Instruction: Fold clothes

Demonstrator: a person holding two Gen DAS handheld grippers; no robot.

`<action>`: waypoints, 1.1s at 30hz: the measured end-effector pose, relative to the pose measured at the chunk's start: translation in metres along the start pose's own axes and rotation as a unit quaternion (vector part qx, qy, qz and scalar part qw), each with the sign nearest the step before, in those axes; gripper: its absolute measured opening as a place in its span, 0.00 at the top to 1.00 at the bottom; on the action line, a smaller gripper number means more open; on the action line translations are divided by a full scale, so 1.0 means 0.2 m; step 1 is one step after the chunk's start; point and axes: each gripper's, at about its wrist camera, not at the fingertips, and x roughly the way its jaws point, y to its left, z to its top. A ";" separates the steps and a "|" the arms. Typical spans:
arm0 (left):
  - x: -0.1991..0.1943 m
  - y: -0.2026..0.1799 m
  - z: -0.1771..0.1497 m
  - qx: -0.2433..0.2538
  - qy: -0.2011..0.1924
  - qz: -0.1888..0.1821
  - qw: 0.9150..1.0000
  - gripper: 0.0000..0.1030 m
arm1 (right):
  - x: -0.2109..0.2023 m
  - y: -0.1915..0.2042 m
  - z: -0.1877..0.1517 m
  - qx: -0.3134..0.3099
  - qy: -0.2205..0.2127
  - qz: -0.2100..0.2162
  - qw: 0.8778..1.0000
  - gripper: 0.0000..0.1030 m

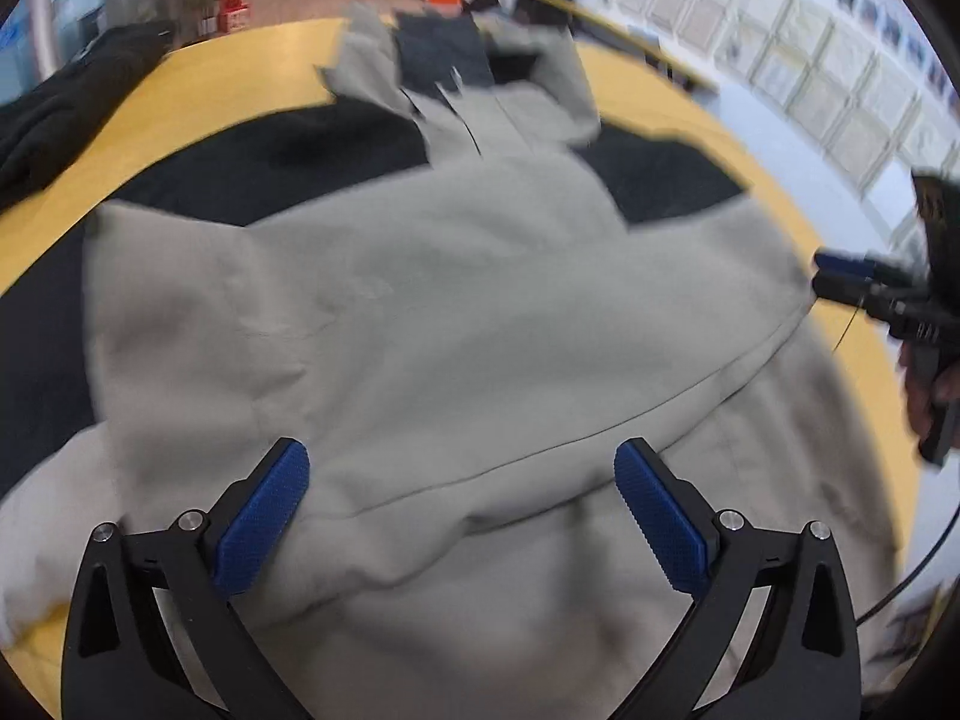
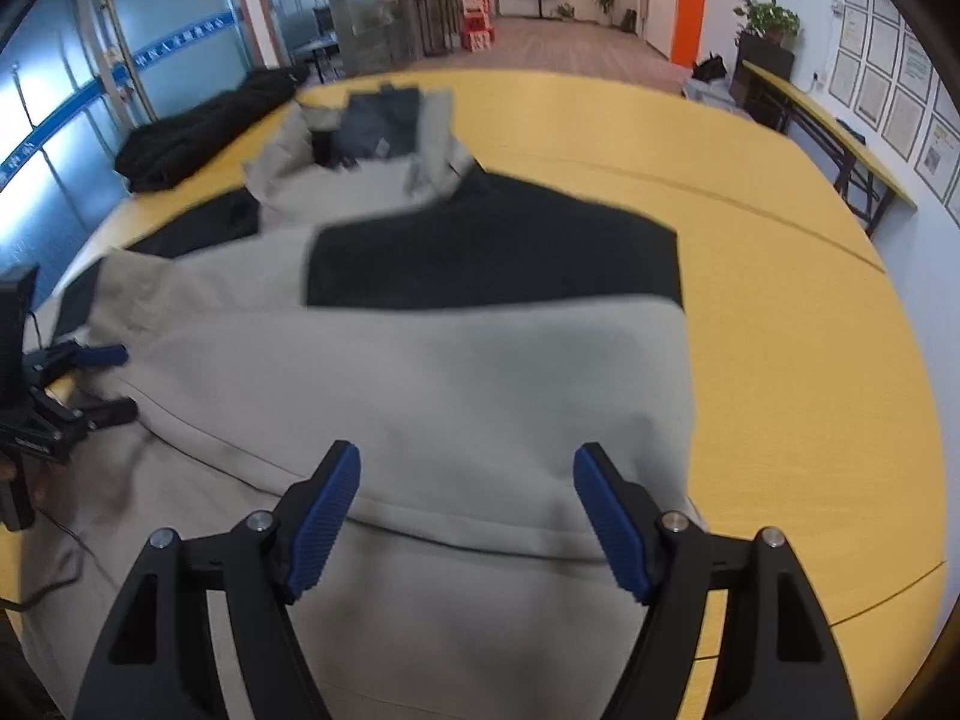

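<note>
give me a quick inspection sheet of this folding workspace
surface: yellow table, wood-look top with a seam line.
job's things: grey and black jacket spread flat, hood at the far end.
clutter: black garment heaped at the far left edge.
grippers: left tool open above the jacket; right tool open above the jacket, neither holding cloth.
cables: thin black cable on the near left.
surroundings: orange pillar, framed papers on the wall, potted plant.

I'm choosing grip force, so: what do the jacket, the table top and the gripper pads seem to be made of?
Jacket: matte grey and black woven cloth, likely a synthetic shell; it creases softly.
Table top: smooth yellow wood-look surface, possibly laminate, faint grain.
Pads: blue, ridged, probably rubber or plastic.
</note>
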 end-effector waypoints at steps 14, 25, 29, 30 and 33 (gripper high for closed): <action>-1.19 1.65 -0.64 -0.503 -0.199 0.075 0.838 0.00 | 0.12 0.84 0.22 -0.056 -0.029 0.111 0.992 0.23; -1.33 2.22 -0.99 -0.630 -0.242 0.034 0.737 0.00 | 0.28 1.26 0.25 -0.088 -0.009 0.151 0.985 0.23; -1.31 2.26 -0.95 -0.617 -0.248 0.019 0.747 0.00 | 0.31 1.31 0.24 -0.093 -0.002 0.150 0.984 0.23; -1.30 2.26 -0.95 -0.615 -0.252 0.014 0.747 0.00 | 0.32 1.31 0.24 -0.092 -0.001 0.151 0.984 0.23; -1.28 2.28 -0.95 -0.622 -0.260 0.001 0.739 0.00 | 0.34 1.31 0.24 -0.082 0.001 0.154 0.985 0.23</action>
